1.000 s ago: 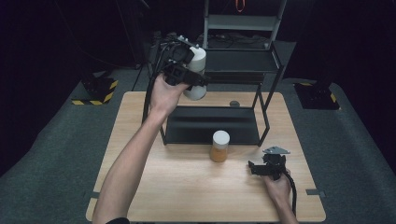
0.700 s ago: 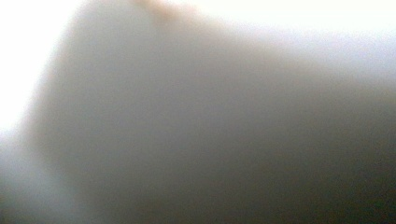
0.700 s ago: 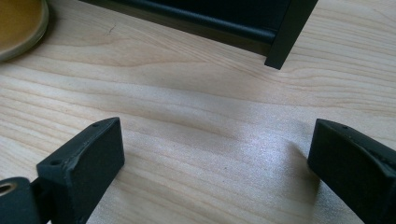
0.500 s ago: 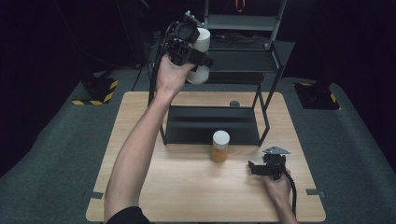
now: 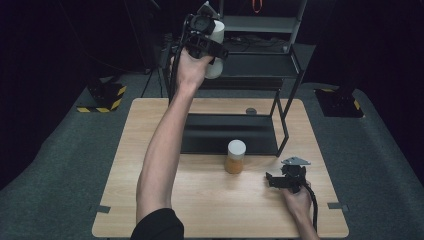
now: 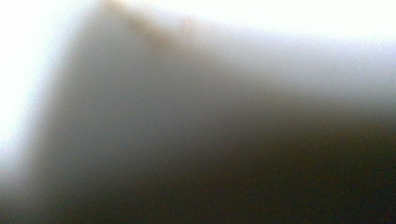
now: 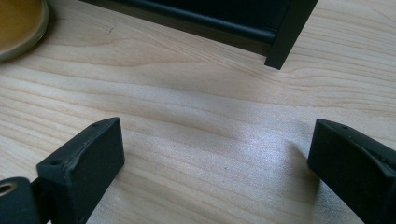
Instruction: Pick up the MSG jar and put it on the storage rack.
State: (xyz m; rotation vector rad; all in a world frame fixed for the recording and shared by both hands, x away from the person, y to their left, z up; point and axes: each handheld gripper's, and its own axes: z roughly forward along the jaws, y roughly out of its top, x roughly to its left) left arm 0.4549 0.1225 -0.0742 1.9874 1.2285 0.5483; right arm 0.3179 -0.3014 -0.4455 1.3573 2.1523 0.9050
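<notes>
Left hand-held gripper (image 5: 209, 37) was raised high at the far side of the desk, up against the black metal shelf rack (image 5: 287, 60). The left arm was stretched nearly straight from the bottom of the high view, bare forearm, dark sleeve at the shoulder, hand (image 5: 191, 67) wrapped round the grip from below. The hand-held gripper was clamped on a white bottle (image 5: 215, 50) — a smooth, plain cylinder, tilted slightly, held level with the rack's middle shelf at its left front corner. I could not tell whether the bottle touched the shelf. The left gripper view was a pale blur fading to dark, with no detail to read.

Right hand-held gripper (image 5: 272, 181) lay low on the desk (image 5: 150, 130) near its right front, hand behind it, black cable trailing back toward the person and a grey three-cornered plate on top. Its jaws stood wide apart and empty in the right gripper view — blunt black blocks with matte faces, just above bare wood.

The desk was light wood with a fine straight grain. A small jar (image 5: 235, 156) stood upright near the middle, just in front of the rack's black bottom shelf: amber contents, white round lid. Its edge showed at the top left of the right gripper view. The rack's square black leg (image 7: 287, 37) met the wood ahead of the right jaws.
</notes>
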